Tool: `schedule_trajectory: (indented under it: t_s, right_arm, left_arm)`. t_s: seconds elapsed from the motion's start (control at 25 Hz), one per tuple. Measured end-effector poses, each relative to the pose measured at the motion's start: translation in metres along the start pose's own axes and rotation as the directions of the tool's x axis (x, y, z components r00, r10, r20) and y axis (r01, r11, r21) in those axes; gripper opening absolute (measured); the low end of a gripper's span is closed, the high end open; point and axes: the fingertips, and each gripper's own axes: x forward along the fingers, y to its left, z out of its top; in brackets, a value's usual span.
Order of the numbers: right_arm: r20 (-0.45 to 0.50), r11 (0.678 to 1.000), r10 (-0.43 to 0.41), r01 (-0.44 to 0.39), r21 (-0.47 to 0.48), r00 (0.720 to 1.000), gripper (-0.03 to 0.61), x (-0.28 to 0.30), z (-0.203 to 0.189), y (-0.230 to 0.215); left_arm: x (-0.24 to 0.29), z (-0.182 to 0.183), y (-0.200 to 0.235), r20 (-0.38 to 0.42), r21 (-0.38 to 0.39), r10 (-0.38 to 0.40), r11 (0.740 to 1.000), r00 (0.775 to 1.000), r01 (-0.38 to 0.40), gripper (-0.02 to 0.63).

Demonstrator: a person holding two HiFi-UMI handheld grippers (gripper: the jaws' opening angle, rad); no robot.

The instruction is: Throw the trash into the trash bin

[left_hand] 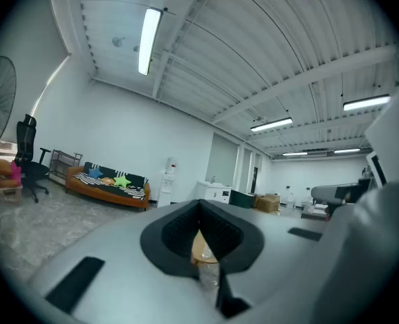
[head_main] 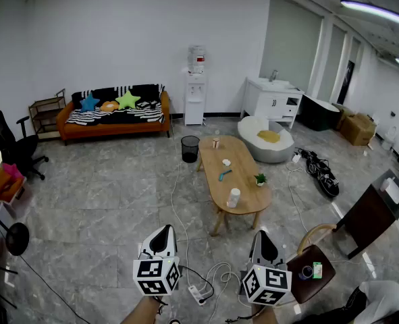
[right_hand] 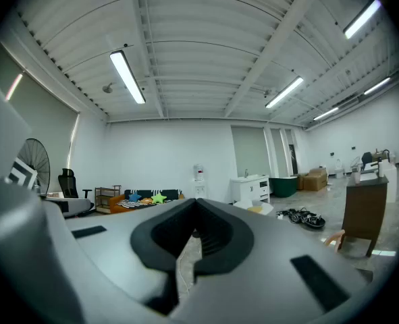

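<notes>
Left gripper [head_main: 162,235]: is pointing level, jaws pressing together and carrying nothing; only a thin slit is showing between them.
Right gripper [head_main: 263,240]: is pointing level beside it, jaws likewise sitting fully closed on nothing.
Power strip [head_main: 200,293]: is lying on the floor below and between the two sets of fingers, with cables trailing away from it.
Coffee table [head_main: 243,187]: is standing well ahead of both fingertips, its near end lining up between them.
Bottle [head_main: 233,197]: is standing on the table's near end, the closest piece of trash to the fingers and showing through the left jaws' slit.
Other trash: a teal scrap [head_main: 225,175] and a white crumpled piece [head_main: 226,162] are lying farther along the tabletop, beyond the bottle.
Trash bin [head_main: 190,148]: is sitting on the floor by the table's far end, farther from the fingers than every piece of trash and slightly left of them.
Step in hand: judging by this, the person is approaching the table with nothing picked up yet.
Doing it well: stepping around the cables, opening one pair of jaws before reaching the bottle, and closing on its body squarely so it is not tipping.
</notes>
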Motion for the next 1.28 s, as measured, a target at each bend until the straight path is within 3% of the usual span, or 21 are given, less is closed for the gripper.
schedule_trajectory:
  t_s: [0.36, 0.64, 0.84, 0.92, 1.04, 1.12, 1.2, 1.28]
  right_arm:
    - [0.011, 1.000, 0.005, -0.005, -0.002, 1.000, 0.000, -0.016, 0.003, 0.013]
    - [0.013, 0.997, 0.029, -0.030, 0.070, 0.999, 0.002, -0.024, -0.009, 0.016]
    - [0.022, 0.997, 0.057, -0.058, 0.052, 0.998, 0.003, -0.024, -0.009, 0.029]
    - [0.024, 0.995, 0.086, -0.087, 0.052, 0.996, 0.106, -0.023, -0.007, 0.035]
    - [0.034, 0.995, 0.096, -0.097, 0.038, 0.995, 0.128, -0.021, -0.004, 0.037]
    - [0.051, 0.995, 0.099, -0.101, 0.027, 0.994, 0.220, -0.018, 0.000, 0.039]
    - [0.078, 0.995, 0.100, -0.102, 0.019, 0.992, 0.360, -0.016, 0.006, 0.040]
    - [0.099, 0.995, 0.098, -0.100, 0.008, 0.990, 0.438, -0.015, 0.012, 0.041]
  left_arm:
    - [-0.020, 0.002, 0.002, 0.004, 0.008, -0.004, 1.000, 1.000, 0.004, -0.009]
    - [-0.034, -0.002, 0.002, 0.000, 0.019, -0.002, 1.000, 1.000, 0.002, -0.009]
    - [-0.042, -0.005, 0.009, -0.012, 0.019, 0.015, 1.000, 1.000, -0.015, -0.009]
    - [-0.043, -0.006, 0.012, -0.015, 0.018, 0.024, 1.000, 1.000, -0.024, -0.009]
    - [-0.043, -0.005, 0.015, -0.010, 0.015, 0.036, 0.999, 0.999, -0.035, -0.009]
    - [-0.042, -0.004, 0.017, -0.005, 0.013, 0.041, 0.999, 0.999, -0.041, -0.009]
    - [-0.041, -0.002, 0.020, 0.001, 0.010, 0.046, 0.999, 0.999, -0.046, -0.010]
    - [-0.040, 0.000, 0.022, 0.006, 0.004, 0.052, 0.999, 0.999, -0.052, -0.009]
